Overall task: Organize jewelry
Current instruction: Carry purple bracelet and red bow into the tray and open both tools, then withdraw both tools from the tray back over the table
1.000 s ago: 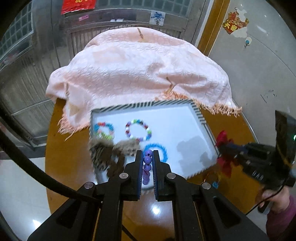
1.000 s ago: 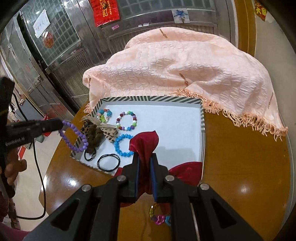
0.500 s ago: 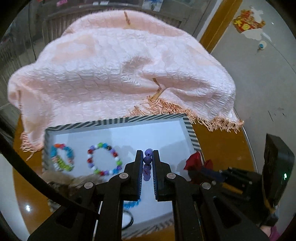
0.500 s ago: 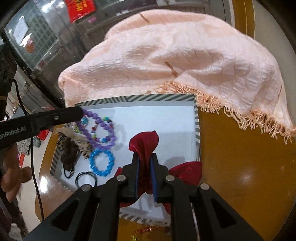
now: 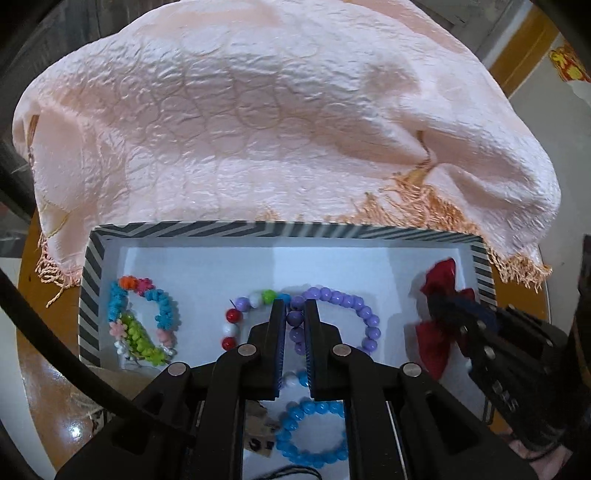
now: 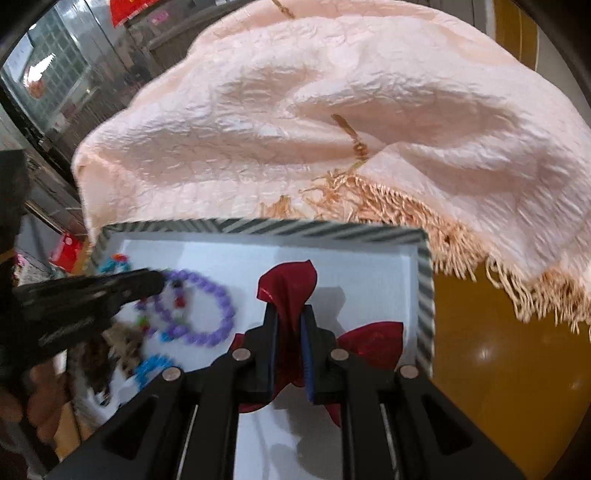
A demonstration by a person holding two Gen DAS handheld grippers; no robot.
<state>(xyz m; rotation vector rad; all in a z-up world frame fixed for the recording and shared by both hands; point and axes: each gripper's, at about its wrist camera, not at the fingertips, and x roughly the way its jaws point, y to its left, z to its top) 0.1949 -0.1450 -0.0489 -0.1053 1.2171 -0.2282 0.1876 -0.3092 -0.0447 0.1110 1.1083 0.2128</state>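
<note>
Left wrist view had the left gripper (image 5: pixel 294 314) pinching the purple bracelet (image 5: pixel 343 302) low over the striped tray (image 5: pixel 280 229), probably to drop it beside the other bracelets. Right wrist view showed the right gripper (image 6: pixel 289 325) clamped on the red bow (image 6: pixel 291 291) above the tray's empty right side.

Behind the box you have a pale pink quilted cloth (image 5: pixel 280 122) with an orange fringe (image 6: pixel 461 236), heaped high and draped over the brown glossy worktop (image 6: pixel 498 369). Beyond it, on your left, stands a metal-framed glass-block wall (image 6: pixel 55 74) bearing a red paper decoration (image 6: pixel 129 11).
</note>
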